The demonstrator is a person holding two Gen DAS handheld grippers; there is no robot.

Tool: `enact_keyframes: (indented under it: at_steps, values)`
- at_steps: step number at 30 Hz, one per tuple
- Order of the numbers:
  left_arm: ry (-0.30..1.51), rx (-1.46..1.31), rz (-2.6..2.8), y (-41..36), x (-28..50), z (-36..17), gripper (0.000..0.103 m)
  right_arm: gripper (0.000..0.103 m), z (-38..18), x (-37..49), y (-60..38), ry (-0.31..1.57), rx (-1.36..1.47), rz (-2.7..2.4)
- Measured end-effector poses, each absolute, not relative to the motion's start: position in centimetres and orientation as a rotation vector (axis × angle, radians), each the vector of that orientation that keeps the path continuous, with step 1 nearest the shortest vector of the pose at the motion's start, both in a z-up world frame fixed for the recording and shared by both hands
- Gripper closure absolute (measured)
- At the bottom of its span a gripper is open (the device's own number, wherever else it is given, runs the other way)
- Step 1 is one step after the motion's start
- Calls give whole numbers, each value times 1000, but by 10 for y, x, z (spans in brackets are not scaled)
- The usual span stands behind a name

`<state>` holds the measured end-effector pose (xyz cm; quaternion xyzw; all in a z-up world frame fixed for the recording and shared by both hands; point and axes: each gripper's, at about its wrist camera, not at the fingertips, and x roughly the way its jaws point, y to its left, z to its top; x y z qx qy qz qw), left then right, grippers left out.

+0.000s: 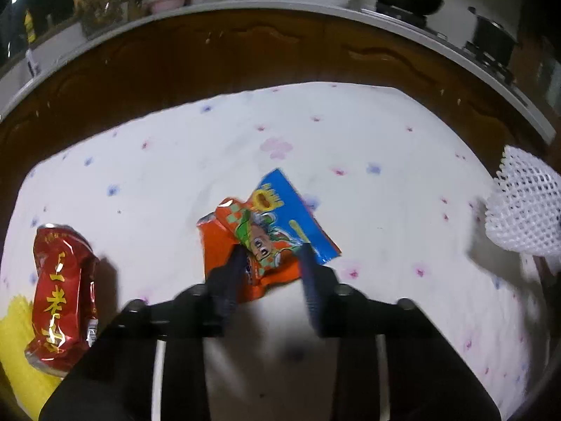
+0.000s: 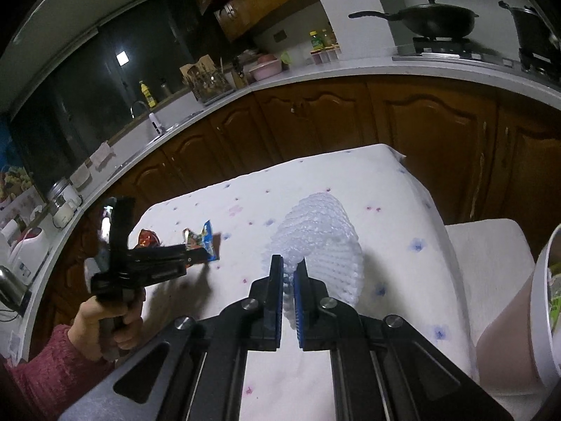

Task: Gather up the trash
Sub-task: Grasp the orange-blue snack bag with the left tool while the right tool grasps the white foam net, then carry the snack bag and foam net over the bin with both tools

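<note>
Left wrist: crumpled orange-blue snack wrapper (image 1: 261, 242).

Crushed red can (image 1: 61, 298): gold Chinese characters running down its side, of which "王老吉" can be read; smaller print near its top is blurred. Orange and blue snack wrappers (image 1: 266, 235): cartoon printing only, no lettering legible.

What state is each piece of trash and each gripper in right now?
Foam net: pinched in the right gripper, lifted off the table.
Orange wrapper: crumpled on the table, between the left gripper's parted jaws, overlapping the blue wrapper.
Blue wrapper: flat on the table.
Red can: crushed, lying on its side.
</note>
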<state>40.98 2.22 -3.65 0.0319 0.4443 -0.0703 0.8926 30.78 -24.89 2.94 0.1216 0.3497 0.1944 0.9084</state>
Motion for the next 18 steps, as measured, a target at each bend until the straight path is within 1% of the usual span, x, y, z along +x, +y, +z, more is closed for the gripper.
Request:
enact_keyframes:
  at_steps: [1, 2, 5, 12, 18]
  values:
    - [916, 66, -154, 20, 407, -36, 85, 98, 29, 307, -250, 721, 253, 399]
    - [912, 58, -166, 19, 404, -36, 87, 98, 29, 306, -252, 719, 254, 394]
    - [908, 24, -197, 16, 393, -31, 91, 98, 31, 300, -256, 708, 264, 385]
    - [865, -6, -230, -9, 355, -7, 91, 98, 36, 281, -276, 674, 299, 358]
    - [803, -7, -280, -56, 322, 21, 91, 98, 41, 258, -309, 642, 341, 305]
